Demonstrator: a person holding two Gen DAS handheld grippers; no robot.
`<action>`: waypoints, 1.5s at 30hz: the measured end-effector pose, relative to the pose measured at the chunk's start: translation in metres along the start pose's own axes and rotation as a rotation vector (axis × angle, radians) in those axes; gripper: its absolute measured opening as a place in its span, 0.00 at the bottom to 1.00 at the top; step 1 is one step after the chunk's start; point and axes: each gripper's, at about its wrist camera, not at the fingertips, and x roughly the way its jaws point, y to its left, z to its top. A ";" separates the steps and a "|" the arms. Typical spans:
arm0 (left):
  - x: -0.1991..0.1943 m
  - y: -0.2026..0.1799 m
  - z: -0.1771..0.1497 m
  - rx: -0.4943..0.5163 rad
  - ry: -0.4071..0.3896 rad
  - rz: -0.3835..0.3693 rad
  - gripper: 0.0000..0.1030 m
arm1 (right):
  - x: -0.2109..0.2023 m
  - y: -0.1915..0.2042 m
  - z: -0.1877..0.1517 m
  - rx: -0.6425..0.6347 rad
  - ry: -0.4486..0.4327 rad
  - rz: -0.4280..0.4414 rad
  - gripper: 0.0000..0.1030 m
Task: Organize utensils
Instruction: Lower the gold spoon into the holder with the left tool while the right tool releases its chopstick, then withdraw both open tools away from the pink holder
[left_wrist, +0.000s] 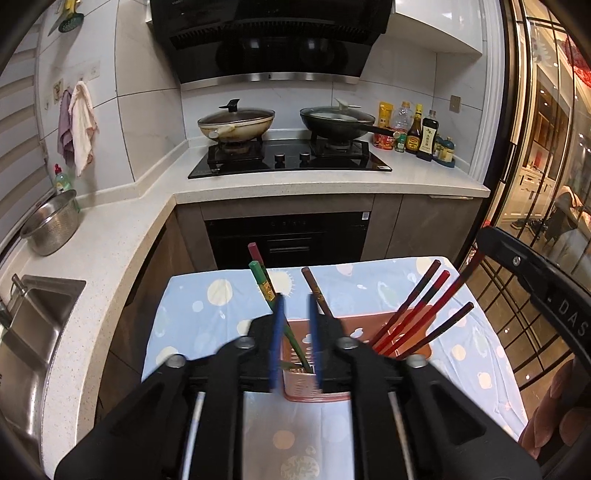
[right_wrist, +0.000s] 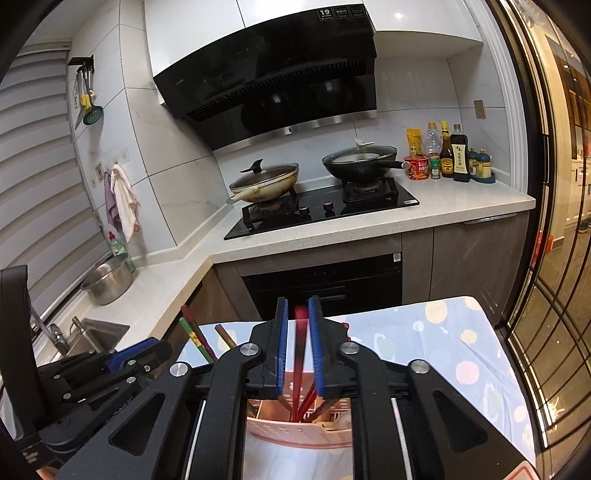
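Observation:
A pink perforated utensil holder (left_wrist: 317, 384) stands on the table with the blue patterned cloth (left_wrist: 207, 317). A green chopstick (left_wrist: 264, 286), a dark red one and a brown chopstick (left_wrist: 316, 291) lean in its left part; several red and dark chopsticks (left_wrist: 424, 306) lean in its right part. My left gripper (left_wrist: 295, 301) is open just above the holder, its blue pads either side of the left compartment, the green chopstick touching the left pad. My right gripper (right_wrist: 298, 306) hovers over the holder (right_wrist: 295, 432), open, with a blurred red chopstick (right_wrist: 300, 343) between its pads.
A kitchen counter (left_wrist: 110, 236) wraps around the left and back, with a sink (left_wrist: 33, 325), a steel colander (left_wrist: 51, 225), a hob (left_wrist: 291, 158) with two lidded pans, and sauce bottles (left_wrist: 417, 129). A glass door (left_wrist: 546, 147) is on the right.

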 end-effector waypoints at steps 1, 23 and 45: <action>-0.001 0.001 -0.001 -0.006 -0.004 0.005 0.33 | -0.001 0.000 -0.001 0.001 0.001 0.001 0.14; -0.033 -0.004 -0.012 -0.003 -0.034 0.013 0.34 | -0.034 0.003 -0.022 -0.019 0.020 0.008 0.15; -0.072 -0.011 -0.081 -0.012 -0.011 0.033 0.65 | -0.083 -0.003 -0.096 -0.078 0.136 -0.059 0.37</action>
